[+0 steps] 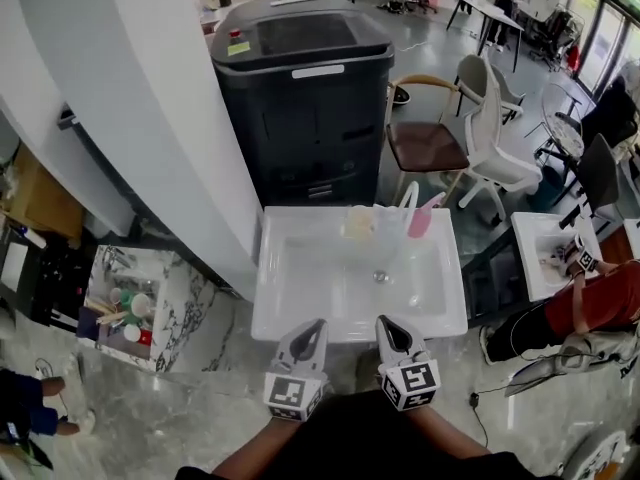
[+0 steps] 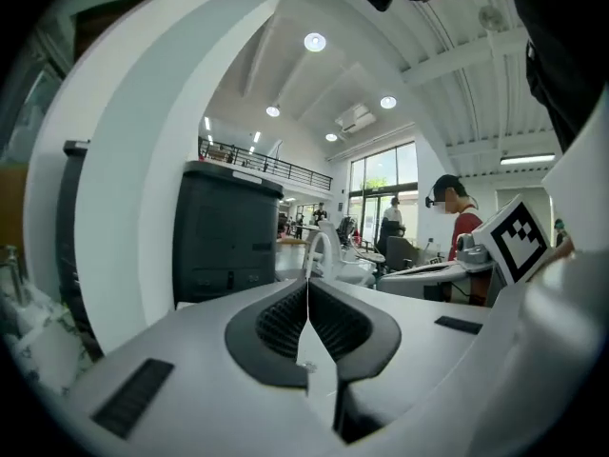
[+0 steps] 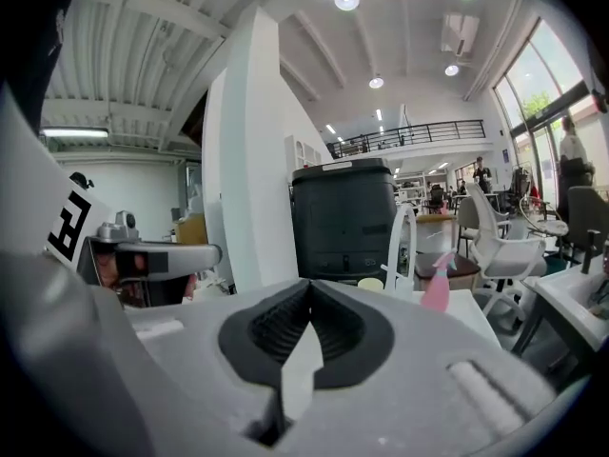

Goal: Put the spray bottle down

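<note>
The pink spray bottle (image 1: 421, 217) stands on the far right rim of the white sink (image 1: 290, 313), beside the white tap (image 1: 406, 206); it also shows as a small pink shape (image 3: 437, 287) in the right gripper view. My left gripper (image 1: 318, 325) and right gripper (image 1: 385, 323) hover side by side over the sink's near edge, well short of the bottle. Both have their jaws pressed together with nothing between them. In the left gripper view the tap (image 2: 317, 252) shows ahead beyond the closed tips (image 2: 307, 284).
A dark grey bin (image 1: 305, 88) stands behind the sink against a white pillar (image 1: 150, 118). A yellow sponge (image 1: 359, 223) lies by the tap. Chairs (image 1: 480, 138) and a second basin (image 1: 545, 253) with a person in red (image 1: 580, 303) are at the right. A shelf of small jars (image 1: 125, 318) sits left.
</note>
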A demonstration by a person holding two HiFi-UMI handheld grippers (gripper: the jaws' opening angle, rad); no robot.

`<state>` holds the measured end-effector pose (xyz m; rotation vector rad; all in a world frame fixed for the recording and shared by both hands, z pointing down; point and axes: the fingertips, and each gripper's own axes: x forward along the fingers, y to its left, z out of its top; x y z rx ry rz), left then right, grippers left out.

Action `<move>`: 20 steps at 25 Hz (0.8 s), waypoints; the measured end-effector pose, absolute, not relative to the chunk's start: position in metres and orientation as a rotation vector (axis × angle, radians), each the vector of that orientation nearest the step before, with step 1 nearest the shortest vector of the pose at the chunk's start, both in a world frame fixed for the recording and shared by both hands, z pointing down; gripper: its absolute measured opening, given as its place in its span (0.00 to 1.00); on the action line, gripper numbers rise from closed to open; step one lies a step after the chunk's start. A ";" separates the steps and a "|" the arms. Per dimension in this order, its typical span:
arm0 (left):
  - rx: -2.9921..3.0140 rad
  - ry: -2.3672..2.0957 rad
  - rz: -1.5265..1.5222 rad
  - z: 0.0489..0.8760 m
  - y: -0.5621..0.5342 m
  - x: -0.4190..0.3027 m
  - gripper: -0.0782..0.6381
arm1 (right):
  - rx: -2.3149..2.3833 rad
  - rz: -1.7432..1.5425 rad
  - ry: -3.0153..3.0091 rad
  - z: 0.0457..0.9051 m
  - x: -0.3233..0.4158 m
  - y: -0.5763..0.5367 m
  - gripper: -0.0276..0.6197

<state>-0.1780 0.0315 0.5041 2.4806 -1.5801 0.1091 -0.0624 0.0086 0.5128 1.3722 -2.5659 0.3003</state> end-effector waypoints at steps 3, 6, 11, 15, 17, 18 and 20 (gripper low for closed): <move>2.456 -1.634 0.086 0.500 0.031 -0.191 0.14 | 1.365 0.247 -2.576 0.509 -0.073 0.008 0.04; 2.399 -1.634 0.075 0.507 0.029 -0.205 0.14 | 1.342 0.233 -2.589 0.506 -0.084 0.007 0.04; 2.374 -1.646 0.065 0.507 0.023 -0.215 0.14 | 1.322 0.228 -2.594 0.504 -0.094 0.001 0.04; 2.383 -1.642 0.063 0.505 0.020 -0.216 0.14 | 1.295 0.242 -2.600 0.507 -0.102 -0.006 0.04; 2.389 -1.644 0.069 0.504 0.019 -0.216 0.14 | 1.286 0.258 -2.599 0.510 -0.104 -0.009 0.04; 2.392 -1.646 0.072 0.504 0.019 -0.217 0.14 | 1.282 0.266 -2.601 0.511 -0.106 -0.011 0.04; 2.392 -1.651 0.073 0.504 0.017 -0.218 0.14 | 1.275 0.272 -2.610 0.510 -0.110 -0.013 0.04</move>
